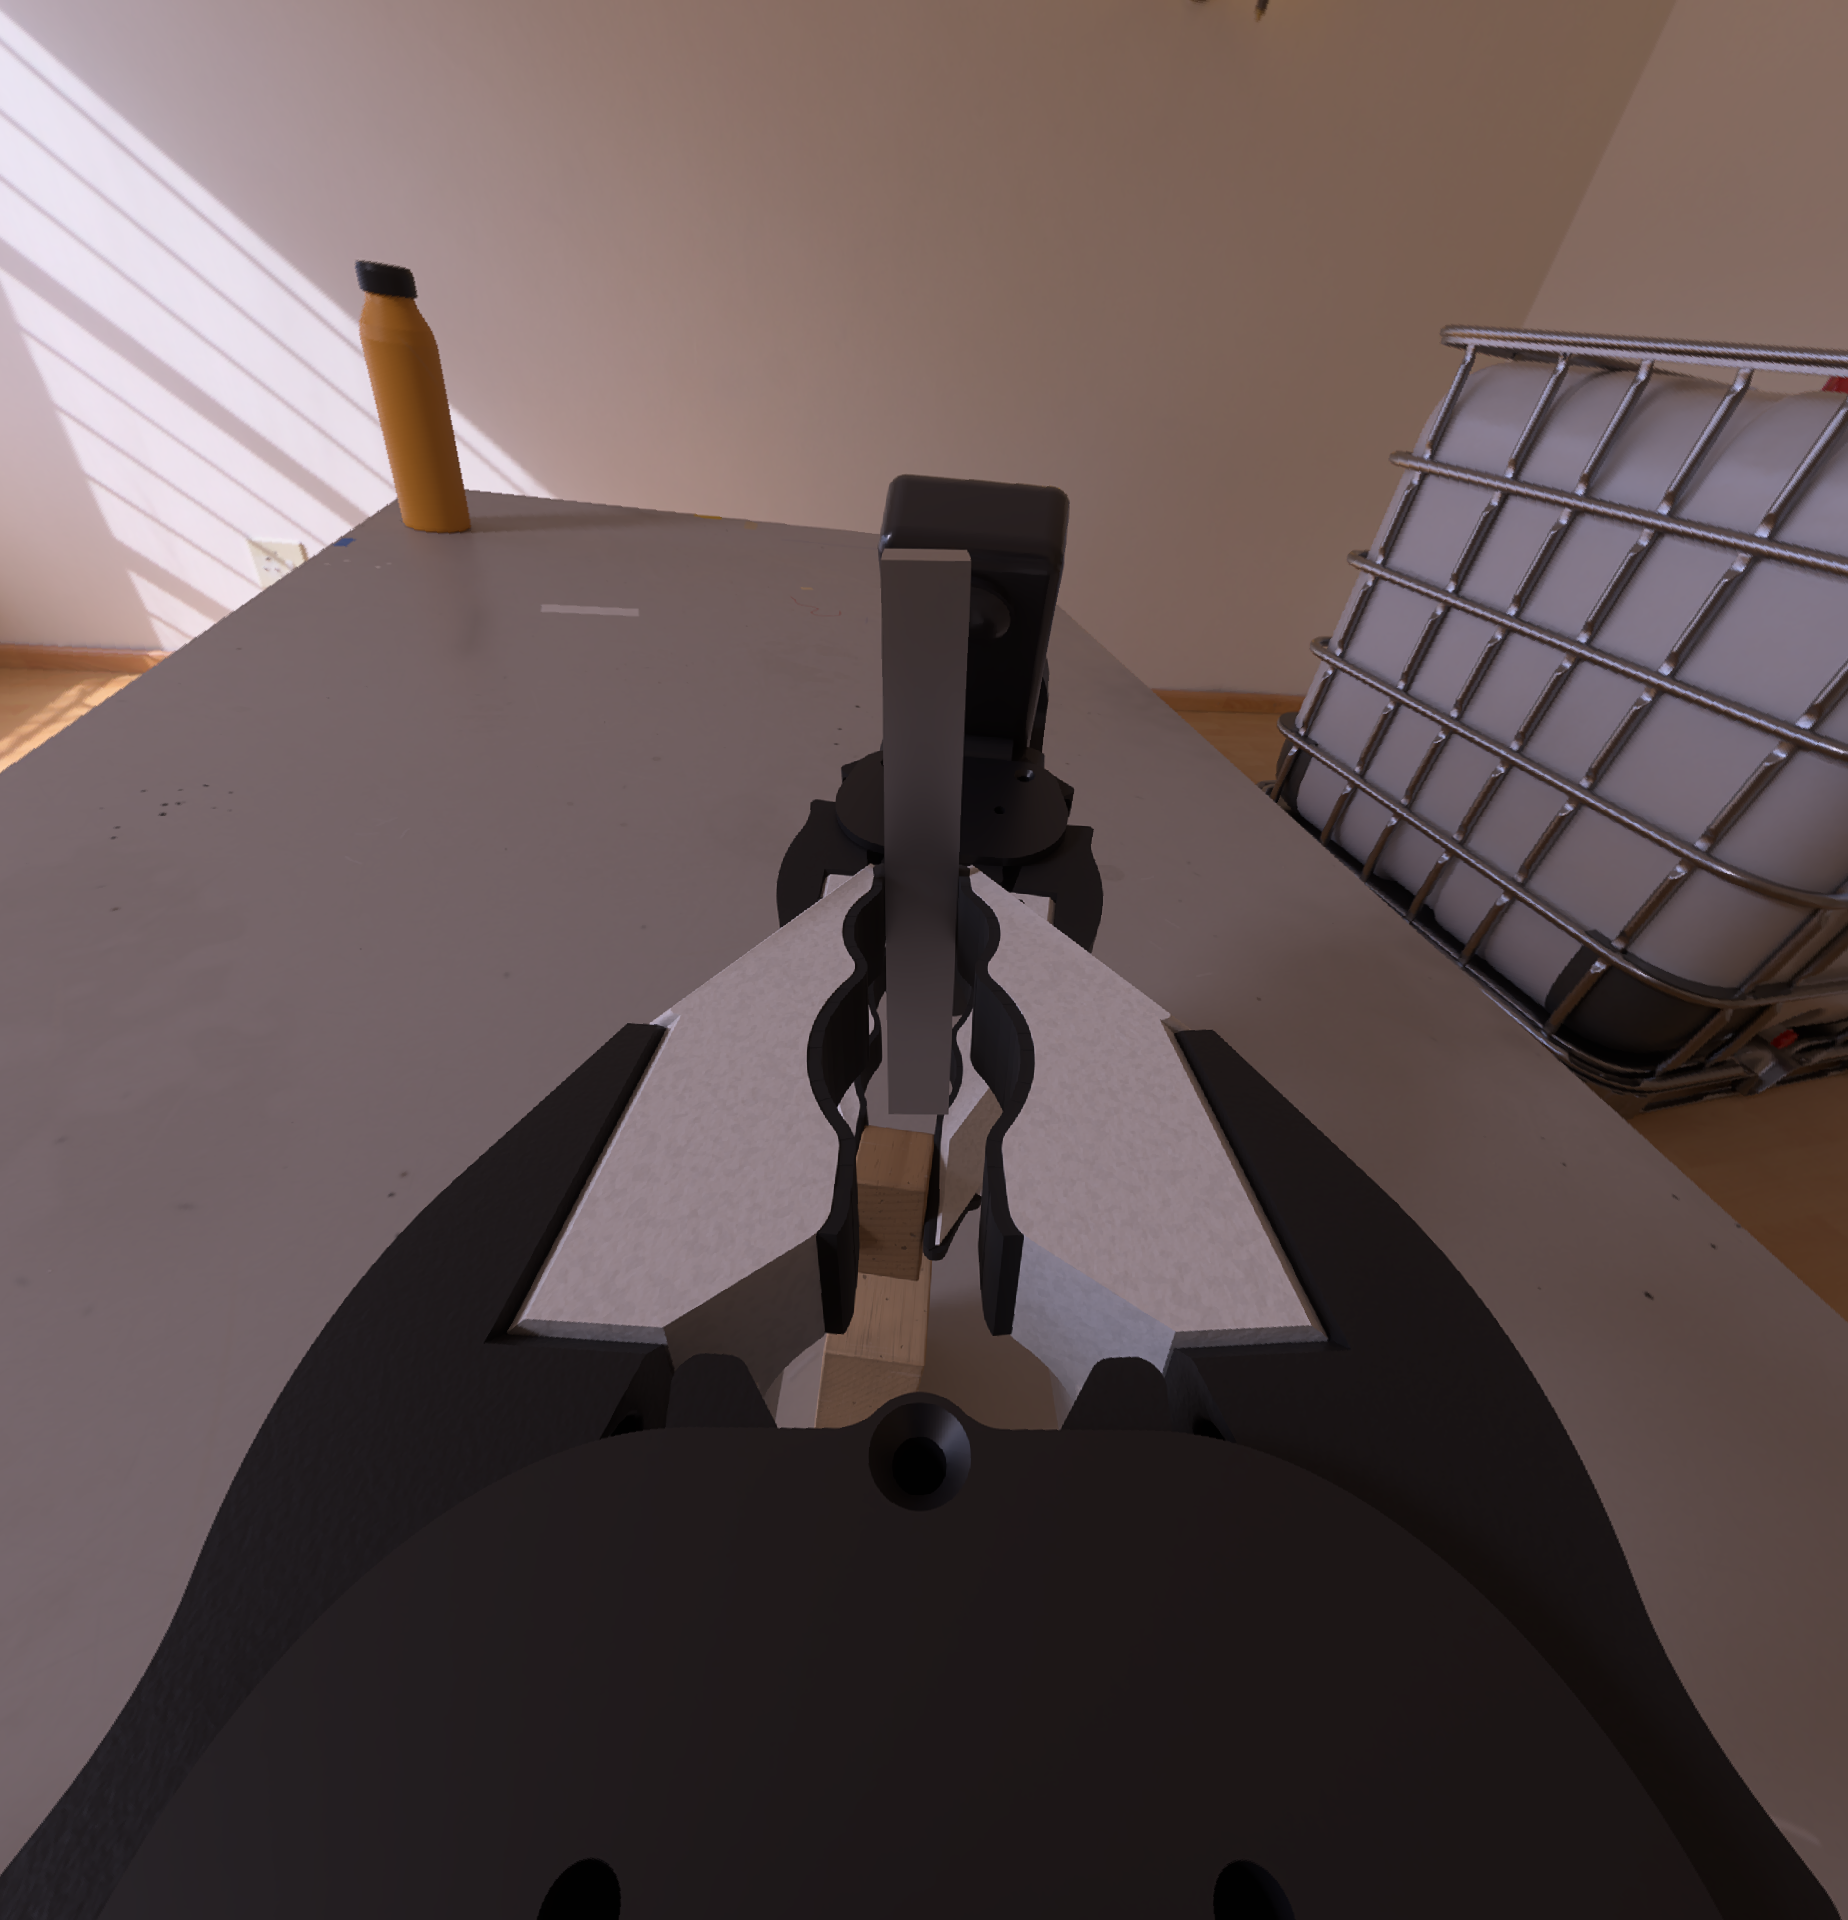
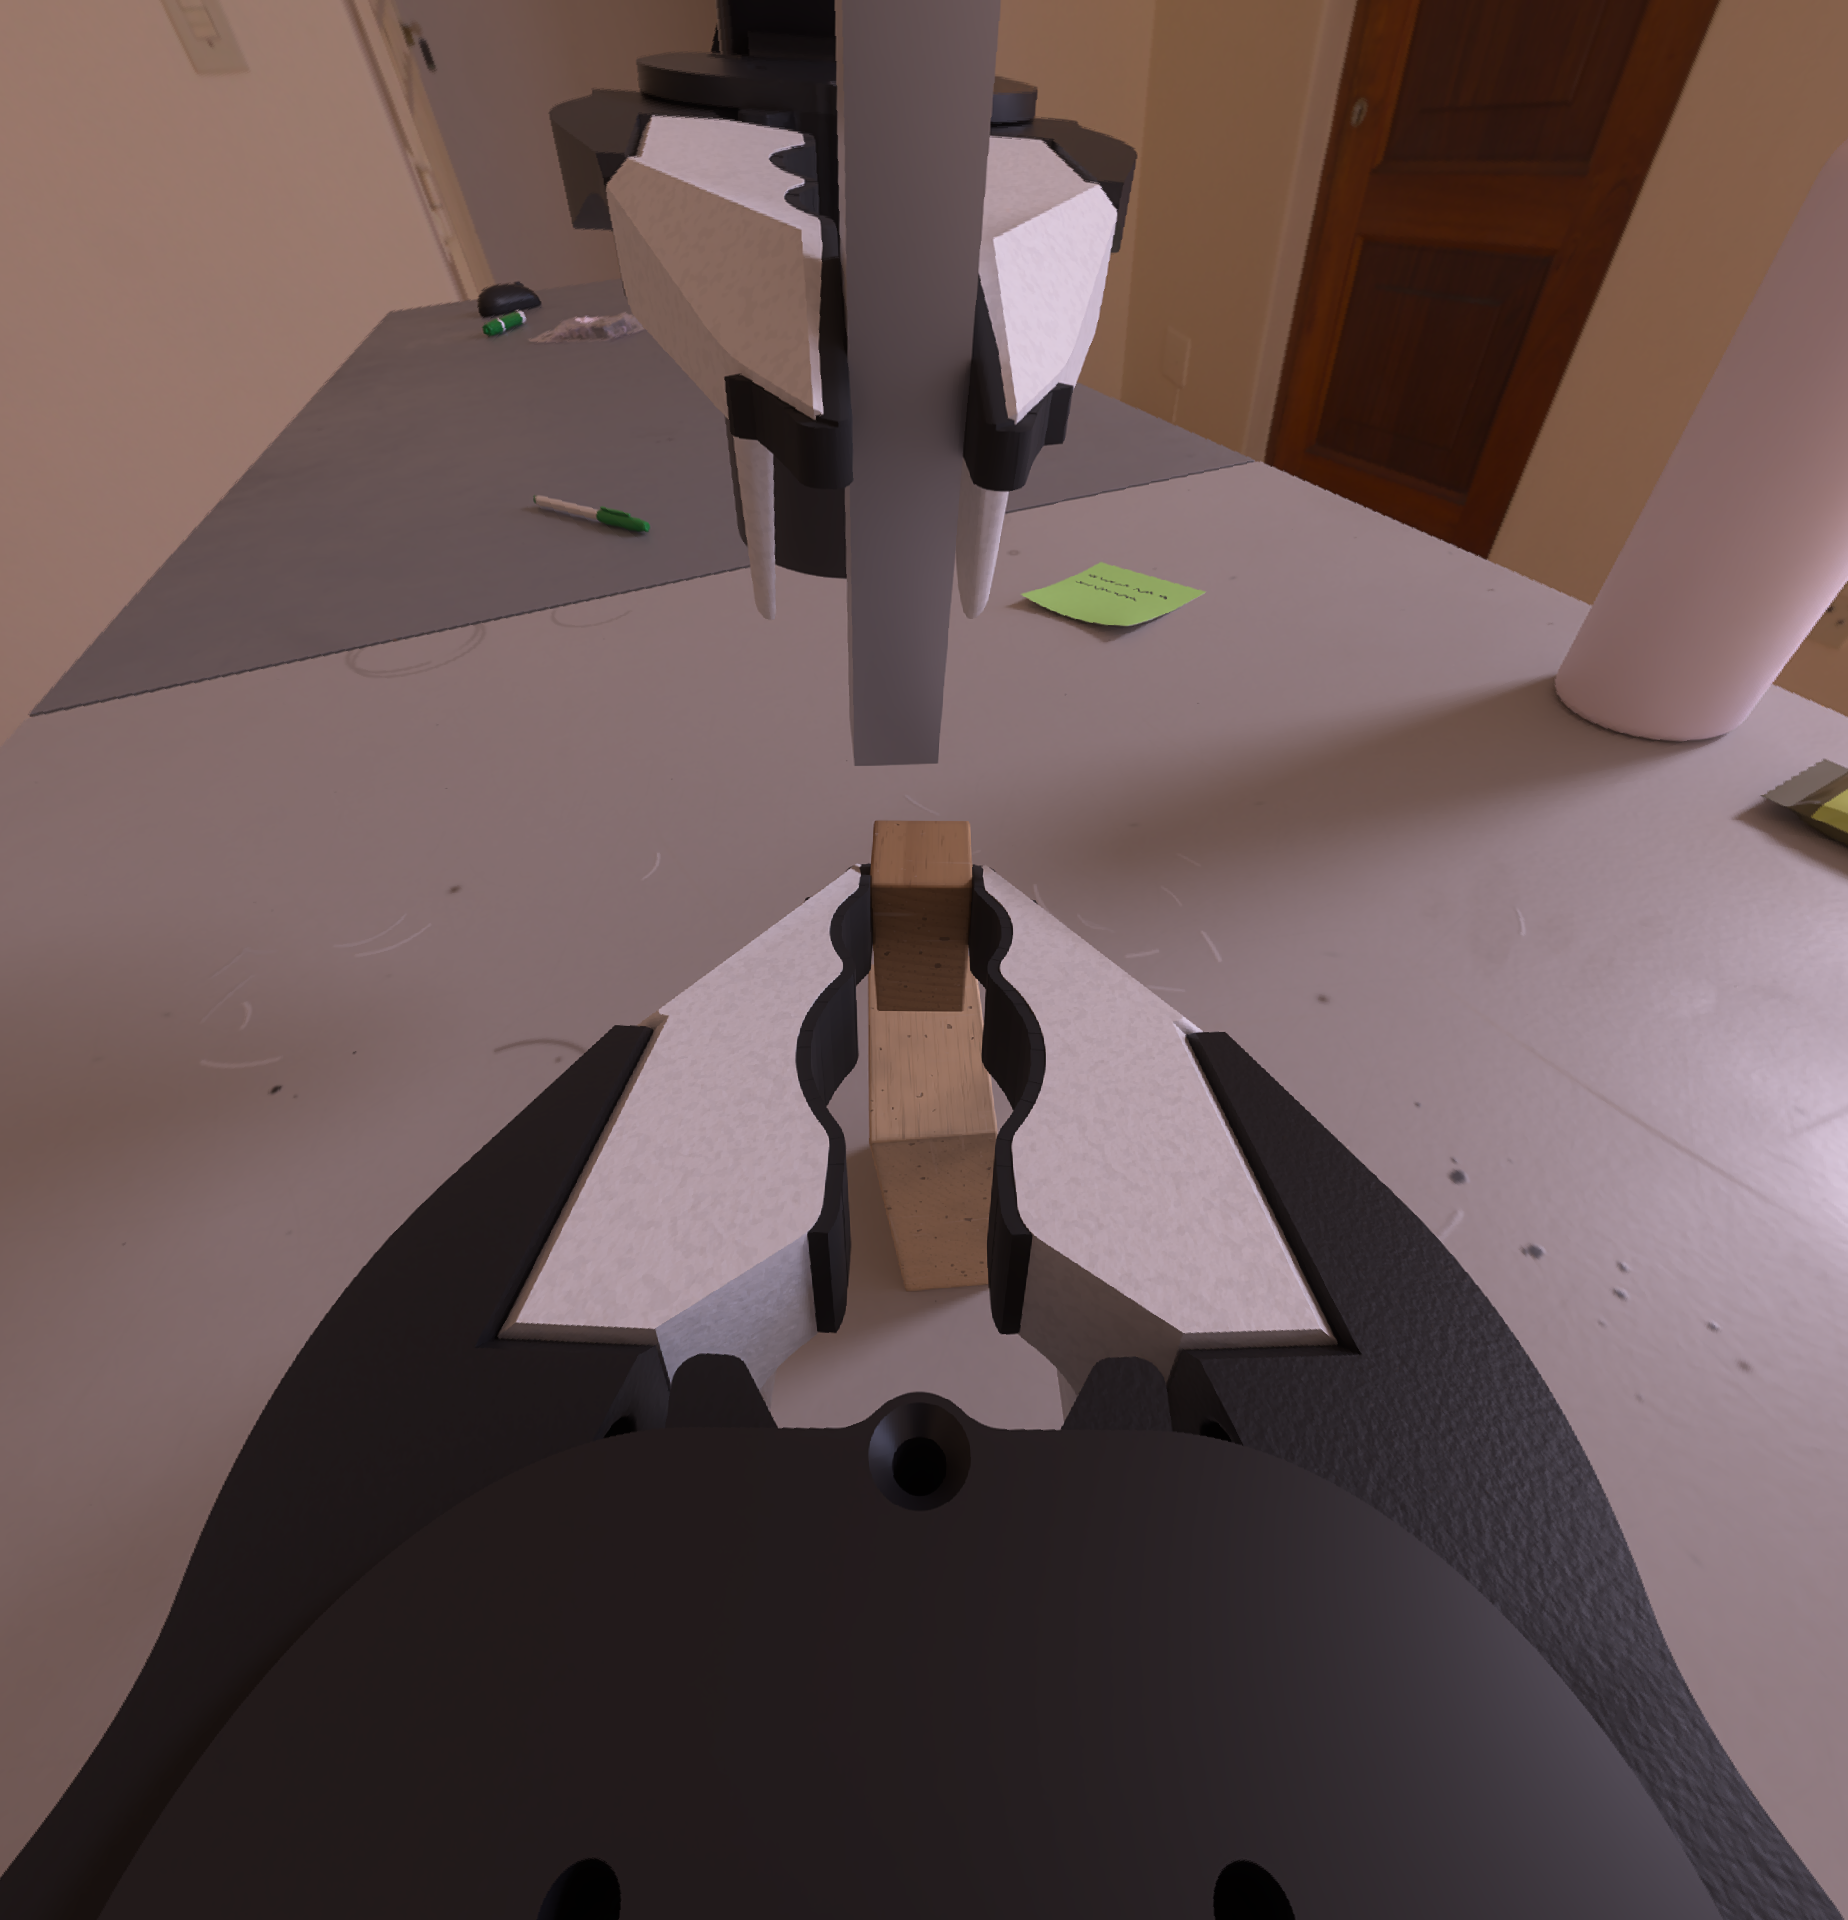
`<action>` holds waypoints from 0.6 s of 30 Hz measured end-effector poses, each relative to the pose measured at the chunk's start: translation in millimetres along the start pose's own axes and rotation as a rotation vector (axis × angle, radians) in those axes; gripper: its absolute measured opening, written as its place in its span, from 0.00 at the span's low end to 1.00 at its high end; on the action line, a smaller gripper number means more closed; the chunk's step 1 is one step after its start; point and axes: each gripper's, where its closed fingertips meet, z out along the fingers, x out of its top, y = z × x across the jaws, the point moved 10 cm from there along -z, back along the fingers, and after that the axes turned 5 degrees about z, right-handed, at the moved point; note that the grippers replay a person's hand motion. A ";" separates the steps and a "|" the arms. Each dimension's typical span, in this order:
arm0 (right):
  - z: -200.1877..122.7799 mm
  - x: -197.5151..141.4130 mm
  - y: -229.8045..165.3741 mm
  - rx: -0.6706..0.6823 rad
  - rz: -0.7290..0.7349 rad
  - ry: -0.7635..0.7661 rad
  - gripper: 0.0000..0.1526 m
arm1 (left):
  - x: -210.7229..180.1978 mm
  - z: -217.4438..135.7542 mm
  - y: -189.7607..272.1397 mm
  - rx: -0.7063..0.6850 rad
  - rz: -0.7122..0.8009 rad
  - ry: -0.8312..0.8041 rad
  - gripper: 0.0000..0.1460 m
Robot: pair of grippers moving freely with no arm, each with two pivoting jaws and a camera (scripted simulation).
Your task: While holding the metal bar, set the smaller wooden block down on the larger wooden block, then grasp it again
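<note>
Standing on the larger block: smaller wooden block, upright on the far end of the larger wooden block, which lies on the worktop.
Right gripper: comes in low and roughly level, its jaws closed against both sides of the smaller block near the fingertips; the larger block runs back between the fingers.
Metal bar: hangs upright directly above the smaller block, its lower end clear of the block's top with a gap between them.
Left gripper: reaches down from above in the right wrist view, jaws clamped on the bar's two flat sides; in its own view the left gripper holds the metal bar, which stands up across the middle.
Hidden or cut off: the bar's upper end leaves the top of the right wrist view; in the left wrist view only slivers of both blocks show between the fingers, and the right gripper behind the bar is largely covered.
Farther out, right wrist view: green sticky note, green-capped marker, white cylinder partly out of frame, wrapped bar cut by the right edge, dark mat, wooden door.
Farther out, left wrist view: orange bottle at the worktop's far edge, caged white tank on the floor beside it.
</note>
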 end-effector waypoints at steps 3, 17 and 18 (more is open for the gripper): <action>0.9 -1.0 0.8 0.000 -0.005 -0.009 0.11 | -1.0 0.7 -1.0 -0.007 0.002 -0.013 0.08; 1.8 -3.8 3.8 0.001 -0.002 -0.027 0.11 | -5.9 2.1 -2.6 -0.010 0.006 -0.008 0.08; 2.0 -3.9 4.0 0.003 0.000 -0.028 0.11 | -6.1 2.1 -2.8 -0.010 0.004 -0.009 0.08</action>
